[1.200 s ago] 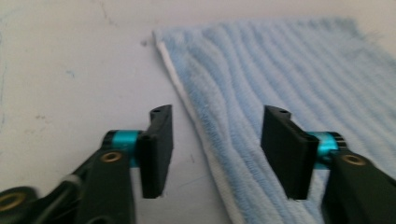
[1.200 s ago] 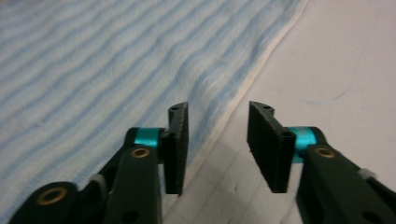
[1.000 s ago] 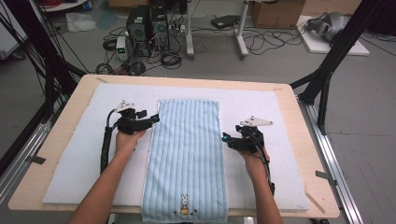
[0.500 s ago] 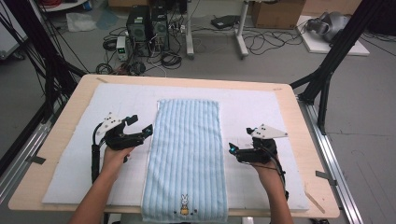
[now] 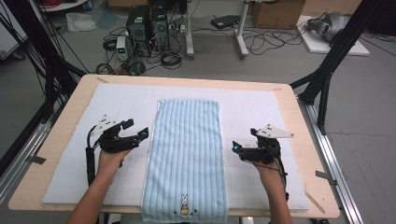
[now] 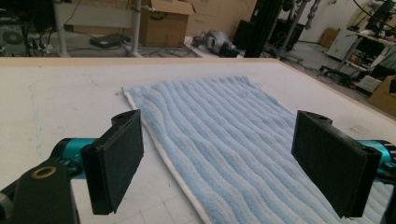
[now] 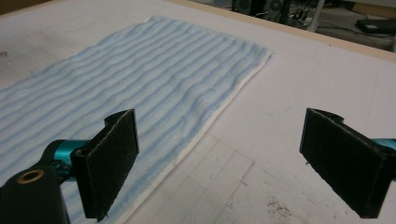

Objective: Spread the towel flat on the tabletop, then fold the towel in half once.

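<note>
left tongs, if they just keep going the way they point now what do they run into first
Most likely the light blue striped towel. The left tongs stand open, aimed at its near long edge, with bare white mat beside it. How high they hover is unclear.

Probably lab: floor cables (image 5: 261,42), computer towers (image 5: 144,25)

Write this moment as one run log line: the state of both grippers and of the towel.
left gripper: open, at towel's left edge | right gripper: open, at right edge | blue towel: flat on white mat, not gripped
</note>
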Motion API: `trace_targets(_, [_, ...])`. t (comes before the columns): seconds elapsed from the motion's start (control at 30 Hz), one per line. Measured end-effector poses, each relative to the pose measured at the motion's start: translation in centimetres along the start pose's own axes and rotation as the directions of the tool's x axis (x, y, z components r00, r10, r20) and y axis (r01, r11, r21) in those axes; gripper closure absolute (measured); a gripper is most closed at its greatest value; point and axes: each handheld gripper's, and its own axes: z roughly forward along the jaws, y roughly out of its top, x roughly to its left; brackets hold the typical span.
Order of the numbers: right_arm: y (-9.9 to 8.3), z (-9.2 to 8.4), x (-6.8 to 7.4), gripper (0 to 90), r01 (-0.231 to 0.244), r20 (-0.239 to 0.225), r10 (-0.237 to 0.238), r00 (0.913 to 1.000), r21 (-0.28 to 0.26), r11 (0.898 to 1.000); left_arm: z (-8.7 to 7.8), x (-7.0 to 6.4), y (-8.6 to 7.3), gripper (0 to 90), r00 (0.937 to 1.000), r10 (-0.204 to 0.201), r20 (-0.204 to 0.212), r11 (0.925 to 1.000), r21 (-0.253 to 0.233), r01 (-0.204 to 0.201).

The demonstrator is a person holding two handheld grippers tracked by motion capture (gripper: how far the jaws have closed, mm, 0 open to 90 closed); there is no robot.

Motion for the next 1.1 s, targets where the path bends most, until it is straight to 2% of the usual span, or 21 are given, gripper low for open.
trace_targets(0.27, [0.3, 0.3, 0.0, 11.0, 0.004, 0.005, -0.004, 1.0000, -0.010, 1.000, -0.1, 0.4, 0.7, 17.4, 0.9999, -0.008, 0.013, 0.9999, 0.012, 0.008])
trace_targets(0.63, [0.4, 0.4, 0.0, 11.0, 0.004, 0.003, -0.004, 1.0000, 0.000, 1.000, 0.5, 1.0, 1.7, 17.5, 1.0000, -0.001, -0.003, 0.9997, 0.024, 0.001])
trace_targets(0.7, [0.4, 0.4, 0.0, 11.0, 0.005, 0.000, -0.005, 1.0000, 0.001, 1.000, 0.9, 1.2, 1.9, 17.7, 0.9999, 0.005, -0.013, 0.9994, 0.034, -0.005])
trace_targets(0.83, [0.3, 0.4, 0.2, 11.0, 0.008, -0.005, -0.008, 1.0000, 0.006, 1.000, 2.3, 2.0, 2.3, 19.3, 0.9998, 0.003, -0.021, 0.9959, 0.090, -0.001])
trace_targets(1.1, [0.3, 0.4, 0.0, 11.0, -0.001, -0.004, 0.001, 1.0000, 0.012, 1.000, 5.8, 2.8, 2.6, 25.1, 0.9985, -0.006, -0.054, 0.9847, 0.174, 0.015])
